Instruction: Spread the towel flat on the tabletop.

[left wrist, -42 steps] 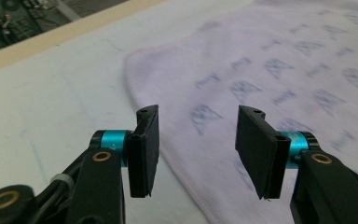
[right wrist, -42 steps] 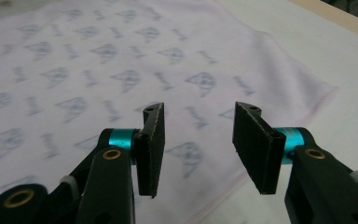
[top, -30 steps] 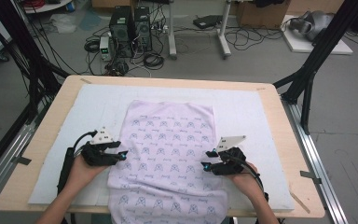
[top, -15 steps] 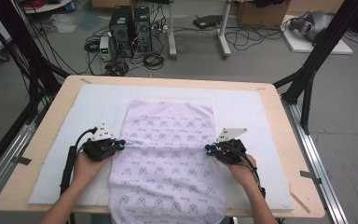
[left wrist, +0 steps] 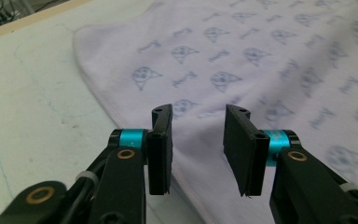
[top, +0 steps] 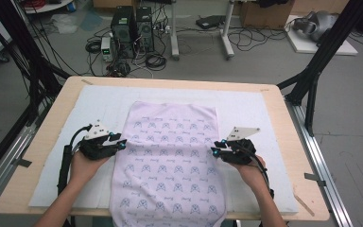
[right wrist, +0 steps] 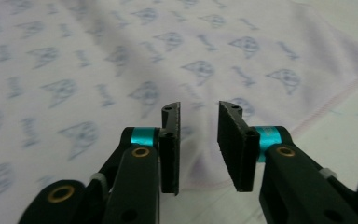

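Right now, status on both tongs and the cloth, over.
Left tongs and right tongs just reopened, nothing between jaws. Patterned cloth flat on the white mat, near end overhanging. Nothing in the way.

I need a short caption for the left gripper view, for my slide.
Left gripper, jaws open, above the edge of a pale patterned cloth on the white mat.

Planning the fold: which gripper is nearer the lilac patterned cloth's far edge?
Left gripper, slightly; it sits at the cloth's left hem, right gripper a little lower at its right hem.
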